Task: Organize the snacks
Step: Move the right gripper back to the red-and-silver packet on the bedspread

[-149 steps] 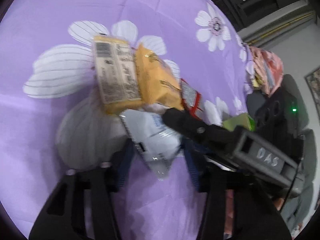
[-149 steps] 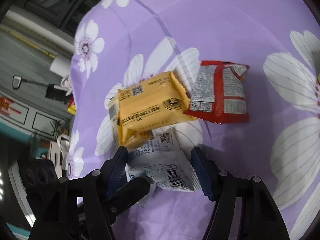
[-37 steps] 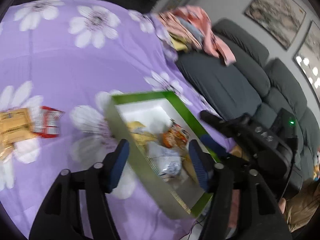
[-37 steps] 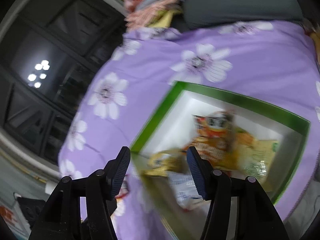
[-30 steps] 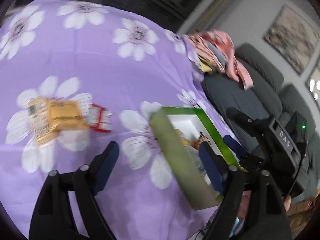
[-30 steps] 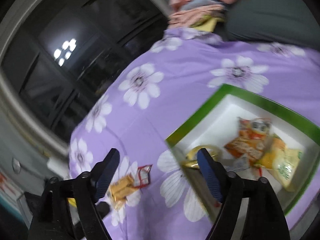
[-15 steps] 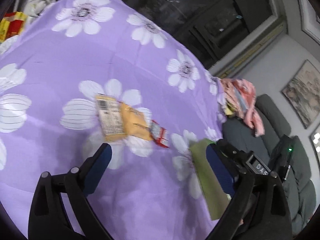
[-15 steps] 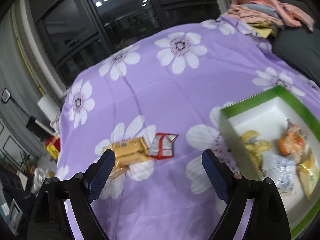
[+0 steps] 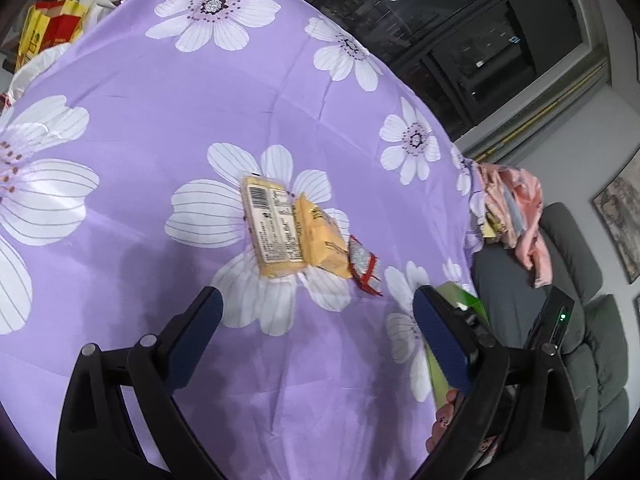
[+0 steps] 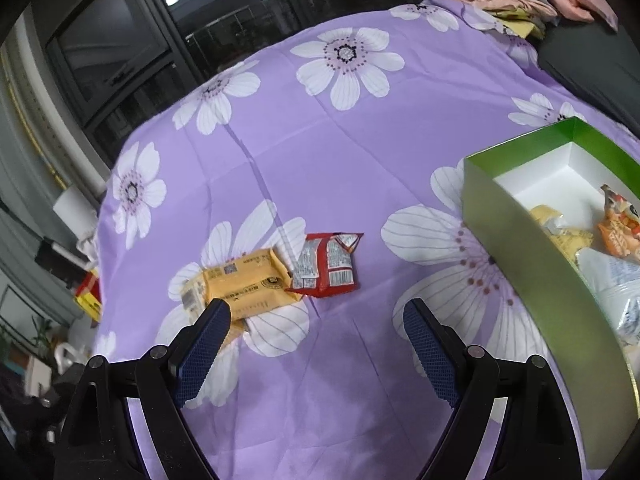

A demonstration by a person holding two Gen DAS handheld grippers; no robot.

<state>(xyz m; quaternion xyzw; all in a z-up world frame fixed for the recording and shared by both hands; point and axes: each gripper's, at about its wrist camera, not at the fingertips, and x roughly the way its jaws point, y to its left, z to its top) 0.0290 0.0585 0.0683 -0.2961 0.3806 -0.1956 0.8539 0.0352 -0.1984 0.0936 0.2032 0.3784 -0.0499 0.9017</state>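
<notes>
Claws (image 10: 314, 336) above flowered purple cloth (image 10: 360, 140)

The white packet (image 10: 612, 280) now lies in the box (image 10: 520, 240); both grippers, emptied, have swung back toward the remaining snacks (image 9: 296, 232).

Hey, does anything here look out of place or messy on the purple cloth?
Three snacks lie loose outside the green box: two overlapping yellow packets and a red packet touching them, its corner folded. Nothing looks spilled.
</notes>
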